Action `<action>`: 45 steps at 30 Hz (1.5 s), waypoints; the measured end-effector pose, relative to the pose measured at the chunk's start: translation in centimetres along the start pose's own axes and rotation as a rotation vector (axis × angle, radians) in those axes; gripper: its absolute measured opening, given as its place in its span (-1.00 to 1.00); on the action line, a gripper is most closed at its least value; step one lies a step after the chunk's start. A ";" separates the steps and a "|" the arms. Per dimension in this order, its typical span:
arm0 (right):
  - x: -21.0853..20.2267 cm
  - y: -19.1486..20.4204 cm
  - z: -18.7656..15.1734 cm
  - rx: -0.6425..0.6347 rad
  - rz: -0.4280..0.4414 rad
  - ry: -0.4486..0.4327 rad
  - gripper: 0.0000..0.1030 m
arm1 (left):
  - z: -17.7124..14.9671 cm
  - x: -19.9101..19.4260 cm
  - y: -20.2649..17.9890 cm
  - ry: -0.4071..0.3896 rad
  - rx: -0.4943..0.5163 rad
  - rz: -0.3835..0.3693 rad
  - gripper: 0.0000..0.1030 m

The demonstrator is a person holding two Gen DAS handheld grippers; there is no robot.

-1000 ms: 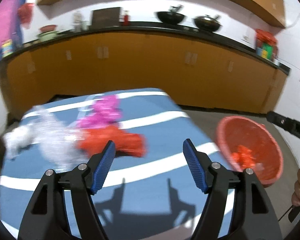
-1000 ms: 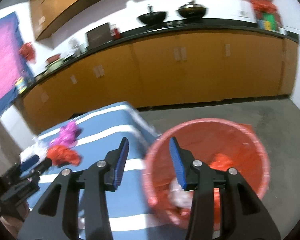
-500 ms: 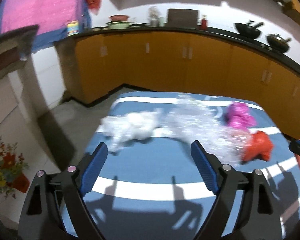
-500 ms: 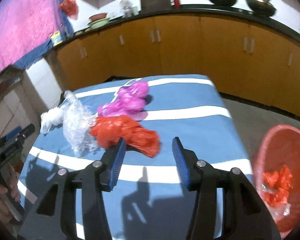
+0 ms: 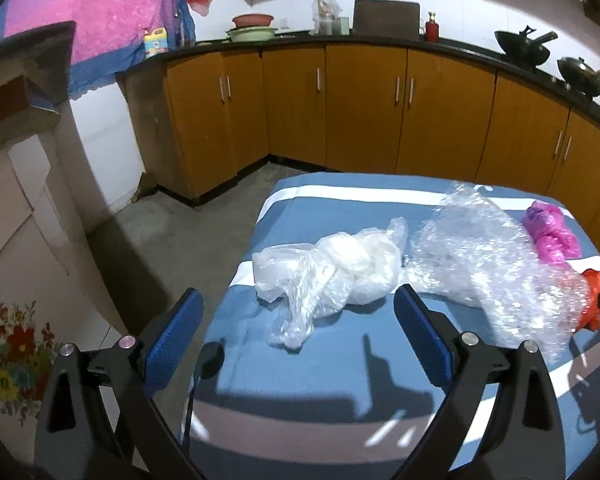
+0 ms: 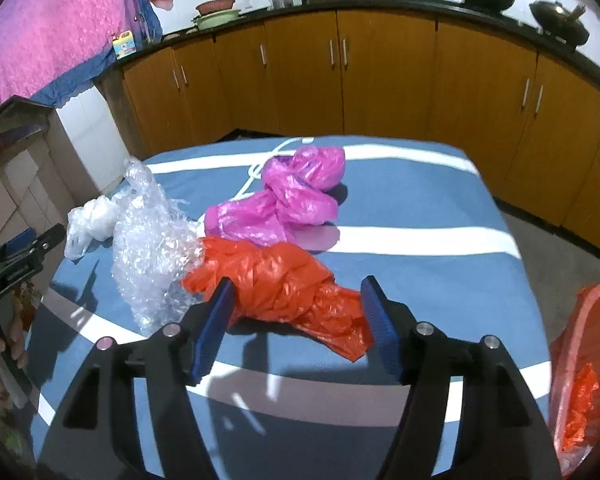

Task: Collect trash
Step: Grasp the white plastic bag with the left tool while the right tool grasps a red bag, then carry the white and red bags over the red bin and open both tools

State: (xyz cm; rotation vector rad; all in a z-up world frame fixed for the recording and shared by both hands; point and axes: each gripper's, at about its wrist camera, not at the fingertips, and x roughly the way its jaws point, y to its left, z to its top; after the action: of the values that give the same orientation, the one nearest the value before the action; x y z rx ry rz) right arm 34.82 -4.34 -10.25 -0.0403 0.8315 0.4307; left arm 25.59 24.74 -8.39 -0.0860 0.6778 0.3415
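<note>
Leftmost on the blue cloth-covered desk point(image 5: 284, 364) with its broad white stripes lies a crumpled, translucent white plastic bag point(image 5: 332, 272), soft and creased, with a loose flap trailing toward the camera. The left gripper point(image 5: 296, 320) hovers over it; its blue ribbed fingers point(image 5: 418, 330) have just been opening and stand spread wide, empty, with the white bag beyond their tips and no contact. Just right of the white bag, touching it, sprawls a clear sheet of bubble wrap point(image 6: 152, 236), knobbly and glinting, bunched into a long ragged heap. Next comes a knotted magenta plastic bag point(image 6: 284, 200), glossy and lumpy, set toward the far side of the desk. Nearer the camera, a wrinkled orange-red plastic bag point(image 6: 284, 284) stretches out in a twisted, sausage-like shape, its left end against the bubble wrap. The right gripper point(image 6: 300, 312) is lowered around this bag; its fingers point(image 6: 380, 332) have also just been opening and stand apart, the bag's middle lying between them, the pads not pressing it. Farthest right, beyond the desk edge, a round orange-red plastic basket point(image 6: 588, 320) holds scraps of similar red plastic.
</note>
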 end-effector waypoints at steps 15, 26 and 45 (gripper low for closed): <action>0.4 0.5 -0.9 -0.053 0.042 0.021 -0.13 | 0.5 4.7 0.0 0.161 0.070 -0.079 0.45; 0.3 0.5 -1.4 -0.078 0.017 0.025 -0.10 | -0.5 4.6 -1.6 0.209 0.108 -0.139 -0.74; 0.3 -1.7 -2.4 -0.041 -0.051 0.064 -0.92 | -1.0 3.1 -2.1 0.194 0.059 -0.161 -0.83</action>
State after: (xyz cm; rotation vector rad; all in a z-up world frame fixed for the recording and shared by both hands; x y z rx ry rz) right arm 33.94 -6.32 -12.36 -0.1133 0.8830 0.4004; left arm 27.89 23.41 -11.19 -0.1177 0.8670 0.1587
